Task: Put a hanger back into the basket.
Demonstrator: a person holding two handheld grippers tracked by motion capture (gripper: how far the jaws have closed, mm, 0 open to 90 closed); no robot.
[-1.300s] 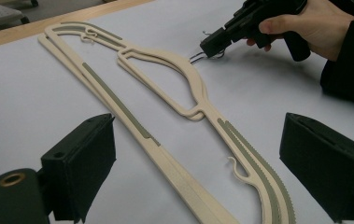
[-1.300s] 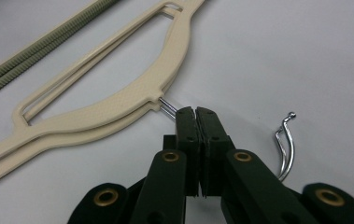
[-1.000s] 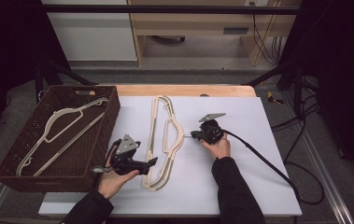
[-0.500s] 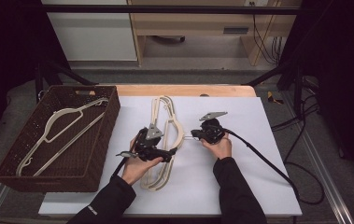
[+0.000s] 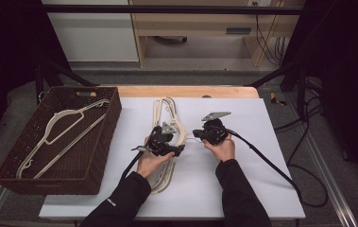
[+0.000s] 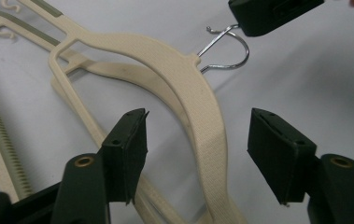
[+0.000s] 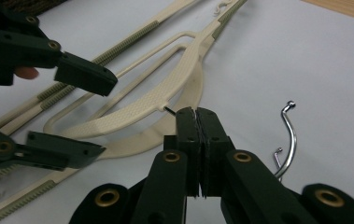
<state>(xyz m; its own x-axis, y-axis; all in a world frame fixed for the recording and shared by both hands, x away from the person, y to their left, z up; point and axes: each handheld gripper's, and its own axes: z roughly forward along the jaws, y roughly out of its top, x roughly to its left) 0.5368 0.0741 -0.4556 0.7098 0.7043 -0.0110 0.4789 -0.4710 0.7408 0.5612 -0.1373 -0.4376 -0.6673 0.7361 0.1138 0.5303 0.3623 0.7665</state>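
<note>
Several cream plastic hangers (image 5: 167, 111) lie stacked on the white table. My right gripper (image 7: 197, 112) is shut on the wire hook (image 6: 233, 51) of the top hanger (image 6: 198, 93), close to its neck. My left gripper (image 6: 198, 116) straddles that hanger's textured shoulder. Its jaws have just been closing, but both pads still stand apart from the plastic, so it is open. From above, the left gripper (image 5: 179, 149) and the right gripper (image 5: 196, 135) face each other over the pile. A second wire hook (image 7: 289, 135) lies free beside the right jaws.
A brown wicker basket (image 5: 6, 170) at the table's left holds two cream hangers (image 5: 58, 127). Black cables trail from both grippers, the right one across the table's right side (image 5: 271, 165). Bare white table (image 5: 261, 123) lies to the right.
My left hand has moved right, from beside the basket to the hanger pile, and its jaws have narrowed around the top hanger's shoulder. The right hand has stayed on the hook.
</note>
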